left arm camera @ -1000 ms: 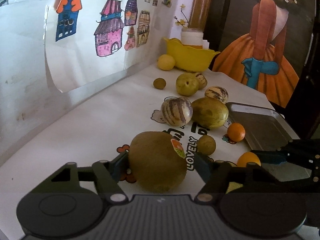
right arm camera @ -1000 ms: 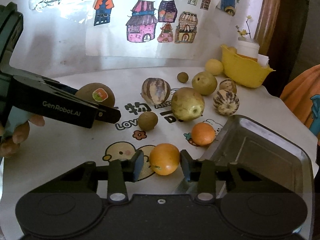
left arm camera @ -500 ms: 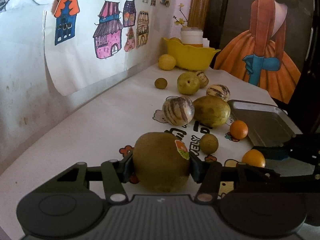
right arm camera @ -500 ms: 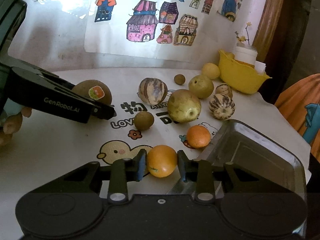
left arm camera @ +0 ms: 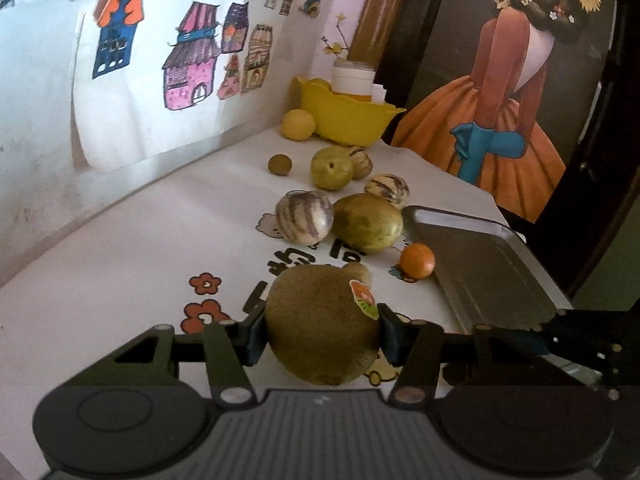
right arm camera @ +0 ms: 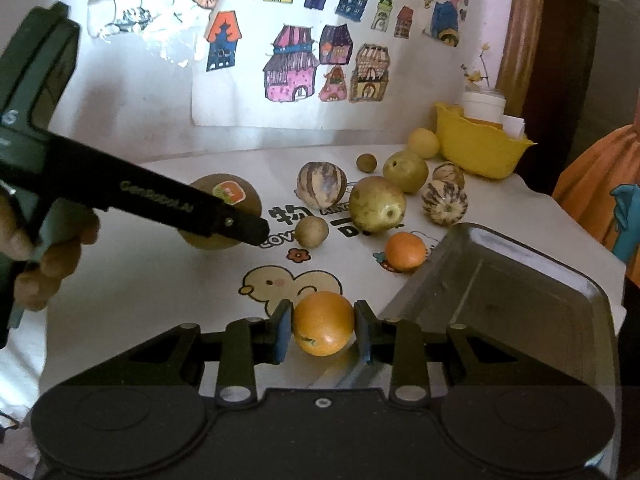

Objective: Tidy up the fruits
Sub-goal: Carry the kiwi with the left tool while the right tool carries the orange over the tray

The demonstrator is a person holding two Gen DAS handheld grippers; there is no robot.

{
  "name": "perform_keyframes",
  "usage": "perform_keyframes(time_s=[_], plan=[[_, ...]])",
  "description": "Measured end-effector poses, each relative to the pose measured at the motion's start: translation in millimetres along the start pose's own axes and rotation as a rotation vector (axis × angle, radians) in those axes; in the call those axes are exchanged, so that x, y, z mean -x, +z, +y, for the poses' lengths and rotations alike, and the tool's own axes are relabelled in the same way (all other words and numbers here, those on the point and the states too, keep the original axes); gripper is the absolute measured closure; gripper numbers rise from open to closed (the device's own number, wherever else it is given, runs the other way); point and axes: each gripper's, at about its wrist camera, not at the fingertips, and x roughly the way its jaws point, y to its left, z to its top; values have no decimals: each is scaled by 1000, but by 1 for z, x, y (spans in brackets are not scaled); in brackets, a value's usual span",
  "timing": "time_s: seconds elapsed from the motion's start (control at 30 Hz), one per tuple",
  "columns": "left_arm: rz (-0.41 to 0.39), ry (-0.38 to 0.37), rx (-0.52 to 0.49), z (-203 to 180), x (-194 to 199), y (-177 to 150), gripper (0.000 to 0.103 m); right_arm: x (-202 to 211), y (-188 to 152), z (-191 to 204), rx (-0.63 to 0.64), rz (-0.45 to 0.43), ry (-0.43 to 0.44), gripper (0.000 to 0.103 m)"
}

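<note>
Left gripper (left arm camera: 322, 326) has just closed its jaws onto the stickered kiwi (left arm camera: 322, 326), pads pressing both sides, near the table's (left arm camera: 120, 272) front edge. Right gripper (right arm camera: 323, 330) has just closed on an orange (right arm camera: 323, 323), clamped tight, just left of the metal tray's (right arm camera: 520, 320) near corner. A second orange (right arm camera: 405, 251) sits against the tray's left rim; striped melons (right arm camera: 322, 184), green fruits and a yellow basket (right arm camera: 480, 148) lie toward the table's far right corner.

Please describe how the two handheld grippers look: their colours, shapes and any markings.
Both are black. The right gripper has blue pads on angular linkage arms with silver pivot pins, above a ribbed body with two round discs. The left gripper looks alike; its side bears pale lettering, blurred.
</note>
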Motion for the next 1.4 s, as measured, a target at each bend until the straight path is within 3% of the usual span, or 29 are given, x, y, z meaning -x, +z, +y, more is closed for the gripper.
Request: perform_keyframes(time_s=[0.23, 0.63, 0.93, 1.17, 1.4], plan=[[-3, -46, -28, -23, -4, 13, 44, 32, -2, -17, -25, -46, -45, 68], [12, -152, -75, -76, -47, 49, 44, 51, -17, -70, -129, -66, -144, 68], [-26, -183, -153, -115, -97, 77, 44, 43, -24, -126, -211, -47, -248, 68], [32, -211, -157, -130, -134, 78, 44, 20, -18, -165, -196, -36, -291, 68], [86, -202, -160, -135, -161, 76, 44, -8, -6, -183, -117, -7, -280, 68]])
